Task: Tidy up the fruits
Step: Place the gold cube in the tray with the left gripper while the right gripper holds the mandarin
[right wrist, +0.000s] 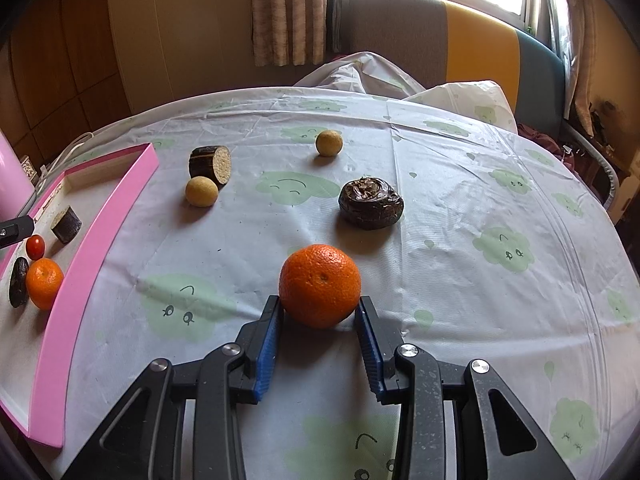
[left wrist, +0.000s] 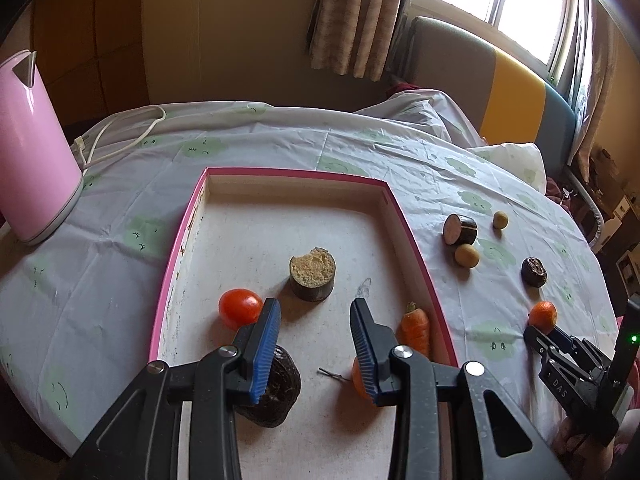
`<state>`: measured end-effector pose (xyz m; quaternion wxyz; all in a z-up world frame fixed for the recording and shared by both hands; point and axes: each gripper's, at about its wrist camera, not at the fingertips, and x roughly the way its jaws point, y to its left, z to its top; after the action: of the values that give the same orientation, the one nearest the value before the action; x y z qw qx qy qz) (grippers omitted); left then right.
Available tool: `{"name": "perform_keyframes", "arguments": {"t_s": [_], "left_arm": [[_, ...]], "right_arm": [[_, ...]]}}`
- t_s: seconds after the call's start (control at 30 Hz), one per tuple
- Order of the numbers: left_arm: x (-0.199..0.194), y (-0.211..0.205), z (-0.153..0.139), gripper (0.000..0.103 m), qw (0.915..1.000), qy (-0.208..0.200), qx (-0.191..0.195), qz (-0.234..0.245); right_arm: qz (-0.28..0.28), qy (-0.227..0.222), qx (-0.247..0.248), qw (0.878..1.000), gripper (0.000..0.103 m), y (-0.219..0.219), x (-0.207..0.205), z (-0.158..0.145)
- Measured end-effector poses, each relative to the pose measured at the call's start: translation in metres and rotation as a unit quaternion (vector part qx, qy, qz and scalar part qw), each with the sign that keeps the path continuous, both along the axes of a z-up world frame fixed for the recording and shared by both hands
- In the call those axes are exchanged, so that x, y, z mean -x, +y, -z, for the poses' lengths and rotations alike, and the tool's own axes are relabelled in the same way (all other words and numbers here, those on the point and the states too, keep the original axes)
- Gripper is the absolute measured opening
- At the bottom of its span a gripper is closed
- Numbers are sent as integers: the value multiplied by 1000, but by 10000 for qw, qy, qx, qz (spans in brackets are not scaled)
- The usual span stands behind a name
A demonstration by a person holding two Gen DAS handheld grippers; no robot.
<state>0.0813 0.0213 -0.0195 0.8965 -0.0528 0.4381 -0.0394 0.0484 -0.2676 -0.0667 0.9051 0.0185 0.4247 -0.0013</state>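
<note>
Left wrist view, left gripper (left wrist: 315,306): I read the jaws as apart and holding nothing, hovering above the pink-rimmed tray (left wrist: 416,236).
Left wrist view, tray contents: tomato (left wrist: 240,307), cut brown cylinder (left wrist: 312,278), carrot (left wrist: 415,330), a dark fruit (left wrist: 276,388) and an orange piece partly hidden behind the jaws.
Left wrist view, desk (left wrist: 120,216): loose fruit lies between the tray and the desk's right edge.
Right wrist view, right gripper (right wrist: 320,310): jaws apart, flanking the mandarin (right wrist: 320,285), which sits on the desk outside the tray; contact on either side I cannot confirm.
Right wrist view, step in hand: I judge this to be the grasp.
Right wrist view, method: I would centre the widest part between the blue pads (right wrist: 269,344), close gently since the skin likely yields, then lift clear of the tray rim.
Right wrist view, hazard: the round fruit may roll toward the dark wrinkled fruit (right wrist: 371,204) if one pad touches first.
</note>
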Motion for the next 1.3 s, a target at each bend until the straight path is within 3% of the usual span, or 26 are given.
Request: {"name": "perform_keyframes", "arguments": {"t_s": [1.0,1.13,1.3], "left_arm": [[41,23,10,37,10000,51,44,-55],[43,31,10,36,9999,40,72,-127],[45,37,8,37,9997,-1,90,-214]], "right_arm": [[3,124,132,9998,37,3,-2,-3],[-6,229,-128,9997,36,6,-2,-8],[-406,94,-607,9973,35,30,1,-25]]}}
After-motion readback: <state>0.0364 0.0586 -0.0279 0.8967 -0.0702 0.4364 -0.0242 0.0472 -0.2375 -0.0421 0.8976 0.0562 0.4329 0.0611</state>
